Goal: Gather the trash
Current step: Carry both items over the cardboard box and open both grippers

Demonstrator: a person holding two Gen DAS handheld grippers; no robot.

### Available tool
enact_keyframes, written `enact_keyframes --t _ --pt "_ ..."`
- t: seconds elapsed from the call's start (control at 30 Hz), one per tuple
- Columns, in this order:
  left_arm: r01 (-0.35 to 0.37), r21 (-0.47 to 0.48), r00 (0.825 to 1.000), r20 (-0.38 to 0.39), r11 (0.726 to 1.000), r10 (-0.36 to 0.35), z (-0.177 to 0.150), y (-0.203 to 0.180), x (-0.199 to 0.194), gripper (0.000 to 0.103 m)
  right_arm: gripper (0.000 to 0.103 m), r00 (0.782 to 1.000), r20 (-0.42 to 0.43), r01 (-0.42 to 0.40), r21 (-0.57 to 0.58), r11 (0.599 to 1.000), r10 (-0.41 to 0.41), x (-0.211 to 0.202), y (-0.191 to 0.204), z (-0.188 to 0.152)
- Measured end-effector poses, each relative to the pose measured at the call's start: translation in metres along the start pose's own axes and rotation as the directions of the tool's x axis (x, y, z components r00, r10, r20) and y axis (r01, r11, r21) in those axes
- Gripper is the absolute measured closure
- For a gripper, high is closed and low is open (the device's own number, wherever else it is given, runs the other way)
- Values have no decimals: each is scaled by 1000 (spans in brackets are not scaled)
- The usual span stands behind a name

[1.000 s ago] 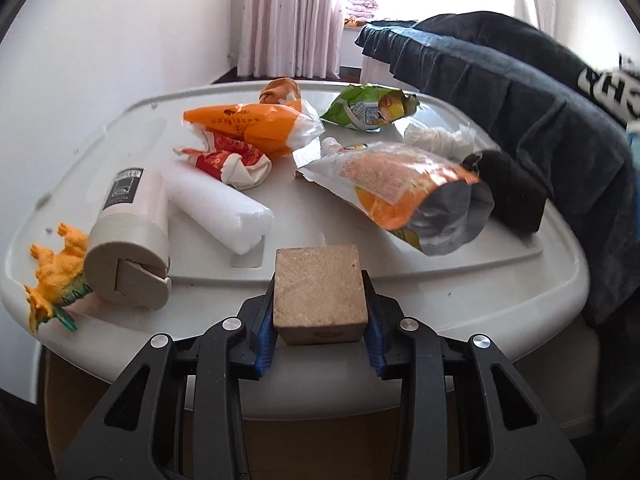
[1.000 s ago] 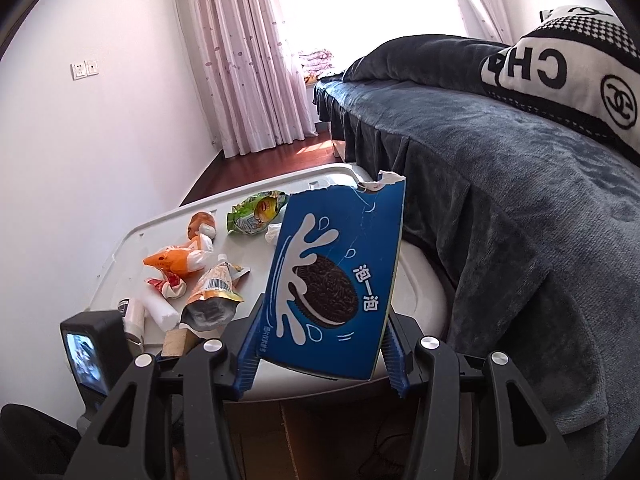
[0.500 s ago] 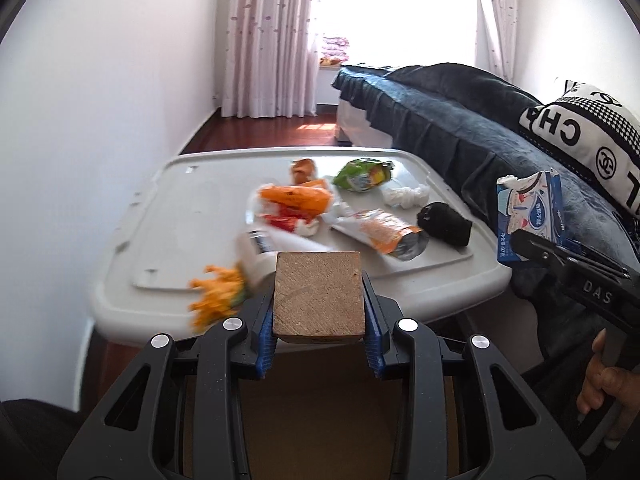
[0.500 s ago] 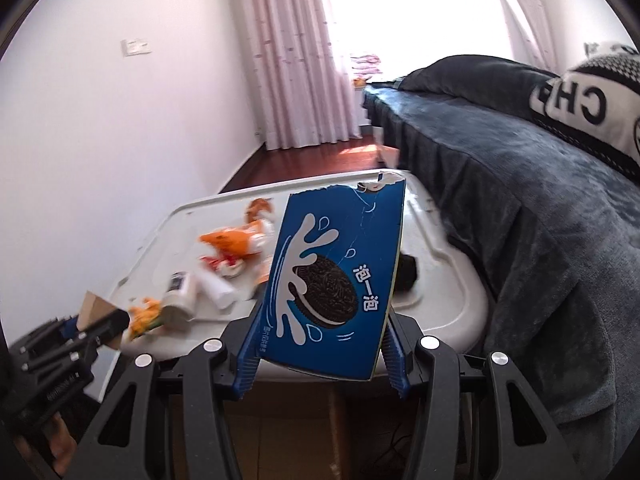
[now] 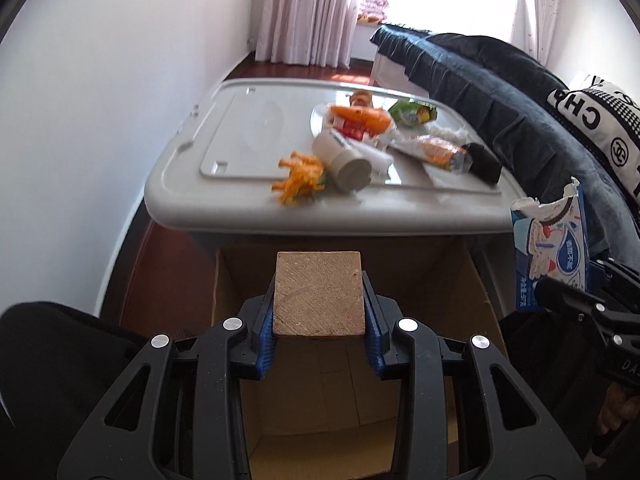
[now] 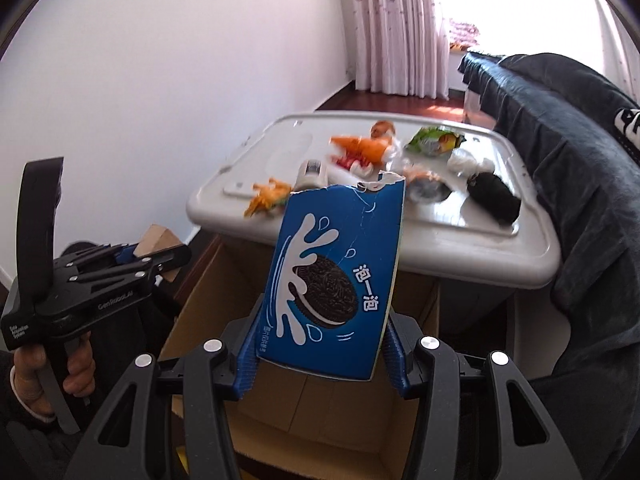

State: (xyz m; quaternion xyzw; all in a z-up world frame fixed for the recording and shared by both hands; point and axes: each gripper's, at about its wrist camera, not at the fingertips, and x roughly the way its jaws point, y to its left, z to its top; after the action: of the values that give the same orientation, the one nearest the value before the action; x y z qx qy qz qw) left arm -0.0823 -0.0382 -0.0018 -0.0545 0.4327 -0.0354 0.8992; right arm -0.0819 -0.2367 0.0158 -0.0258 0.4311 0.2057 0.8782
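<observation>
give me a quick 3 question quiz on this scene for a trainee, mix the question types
1. True or false: the left gripper holds a wooden block.
2. What does the right gripper hold? A) a green snack bag B) a torn blue cookie box C) a white bottle
3. Fill in: both grippers are held over an open ____ box in front of the grey bin lid.

Key:
1. True; its pads press on the block's two sides.
2. B, the blue cookie box; its jaws have just been opening a little, with the box between them.
3. Cardboard.
</observation>
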Motion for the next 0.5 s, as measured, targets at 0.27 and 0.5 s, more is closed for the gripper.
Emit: enact_keyframes --t 0.27,0.5 --pt "-19 -95 988 -153 995 5 -25 28 41 11 10 990 -103 93 -3 996 -93 38 -13 -20" --pt "-39 -92 994 -106 995 29 -10 33 47 11 10 996 -21 88 75 993 -87 31 -42 3"
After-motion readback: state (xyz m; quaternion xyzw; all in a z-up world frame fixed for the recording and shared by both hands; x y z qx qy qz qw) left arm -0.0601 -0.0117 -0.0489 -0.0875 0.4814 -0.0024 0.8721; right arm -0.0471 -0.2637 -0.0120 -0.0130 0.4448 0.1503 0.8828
